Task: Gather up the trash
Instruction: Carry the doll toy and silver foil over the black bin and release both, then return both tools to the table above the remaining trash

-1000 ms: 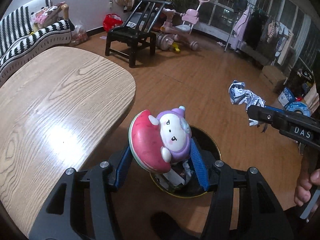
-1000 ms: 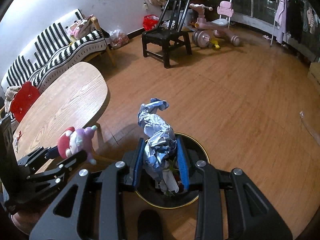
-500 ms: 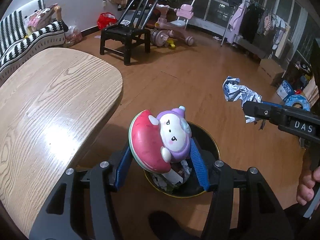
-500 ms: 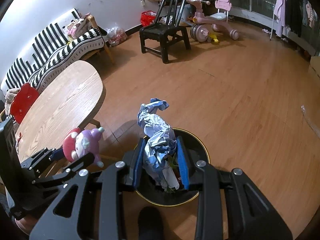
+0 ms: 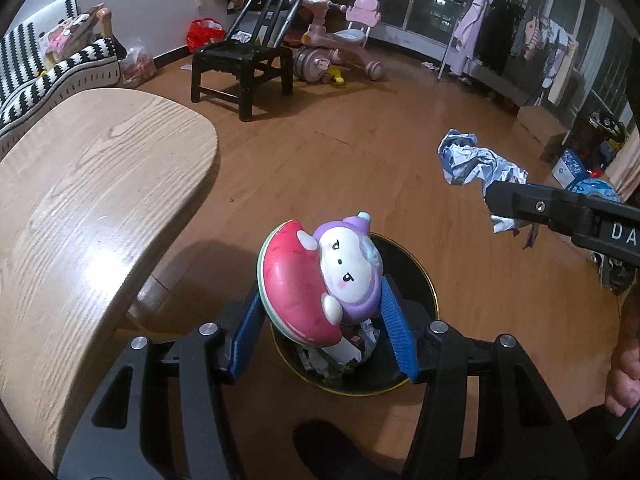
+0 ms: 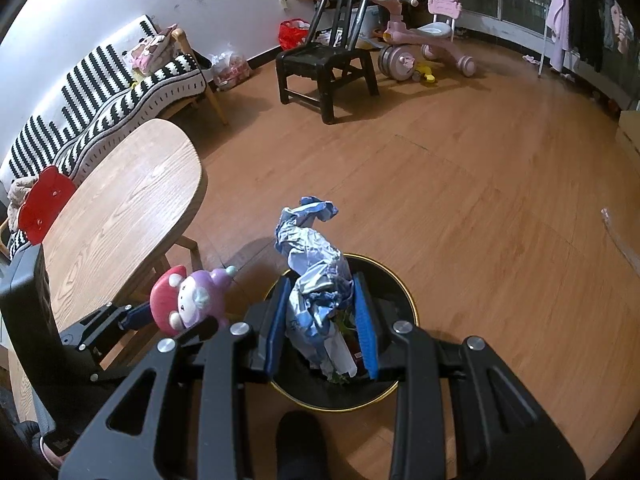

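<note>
My left gripper (image 5: pixel 324 324) is shut on a squishy toy (image 5: pixel 320 276), a purple-hooded figure on a red watermelon slice, held above the black gold-rimmed trash bin (image 5: pixel 420 276) on the floor. My right gripper (image 6: pixel 322 320) is shut on a crumpled blue-and-white wrapper (image 6: pixel 312 256), directly over the same bin (image 6: pixel 396 280), which holds paper scraps. In the left wrist view the wrapper (image 5: pixel 472 160) and the right gripper's arm sit at the right. In the right wrist view the toy (image 6: pixel 188 300) hangs left of the bin.
A light wooden table (image 5: pixel 88 200) borders the bin on the left. A black chair (image 5: pixel 244 60), a pink tricycle (image 5: pixel 344 40), a striped sofa (image 6: pixel 112 84) and a clothes rack (image 5: pixel 504 36) stand farther back. A person's hand (image 5: pixel 624 372) shows at the right edge.
The left gripper with the toy has drifted right, away from the table and closer over the bin. The right gripper keeps the wrapper nearly still over the bin.
</note>
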{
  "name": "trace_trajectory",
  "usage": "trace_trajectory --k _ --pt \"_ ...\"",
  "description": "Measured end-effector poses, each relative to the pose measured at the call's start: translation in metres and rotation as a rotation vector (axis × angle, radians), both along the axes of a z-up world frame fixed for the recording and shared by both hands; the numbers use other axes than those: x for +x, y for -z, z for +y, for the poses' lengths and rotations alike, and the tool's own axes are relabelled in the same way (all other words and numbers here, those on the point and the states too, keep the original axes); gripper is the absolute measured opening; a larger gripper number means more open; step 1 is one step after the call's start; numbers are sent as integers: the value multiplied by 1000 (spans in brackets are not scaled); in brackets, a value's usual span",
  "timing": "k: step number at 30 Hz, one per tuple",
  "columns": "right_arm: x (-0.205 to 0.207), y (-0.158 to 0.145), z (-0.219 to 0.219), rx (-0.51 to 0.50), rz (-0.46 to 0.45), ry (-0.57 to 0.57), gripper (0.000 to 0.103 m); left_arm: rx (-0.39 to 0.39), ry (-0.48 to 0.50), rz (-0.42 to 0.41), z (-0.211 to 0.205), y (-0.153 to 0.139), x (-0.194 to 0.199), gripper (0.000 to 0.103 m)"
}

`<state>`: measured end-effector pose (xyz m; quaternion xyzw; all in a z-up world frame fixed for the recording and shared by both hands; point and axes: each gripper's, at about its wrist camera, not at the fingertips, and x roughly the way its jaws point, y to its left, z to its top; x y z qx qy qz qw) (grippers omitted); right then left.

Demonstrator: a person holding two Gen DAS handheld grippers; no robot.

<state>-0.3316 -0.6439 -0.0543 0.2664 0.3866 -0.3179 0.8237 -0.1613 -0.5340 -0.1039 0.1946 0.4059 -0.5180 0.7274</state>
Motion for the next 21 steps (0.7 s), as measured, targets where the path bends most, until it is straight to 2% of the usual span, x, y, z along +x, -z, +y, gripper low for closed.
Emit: trace_trajectory --k 3,4,5,7,16,21 --pt "-1 1 0 2 2 5 33 1 4 6 -4 2 -1 57" --pt "-1 1 0 -1 5 9 38 2 2 8 -5 3 -1 60" --pt "-1 1 0 -2 4 14 48 5 -4 9 -7 5 0 68" --pt "-3 -1 -1 -10 -5 26 57 3 -10 3 -7 5 1 76" --pt "0 -4 2 -26 -9 19 59 -12 -23 0 -5 2 5 84" --pt "14 -14 12 -44 -23 -12 62 -41 -63 -10 13 -11 17 91"
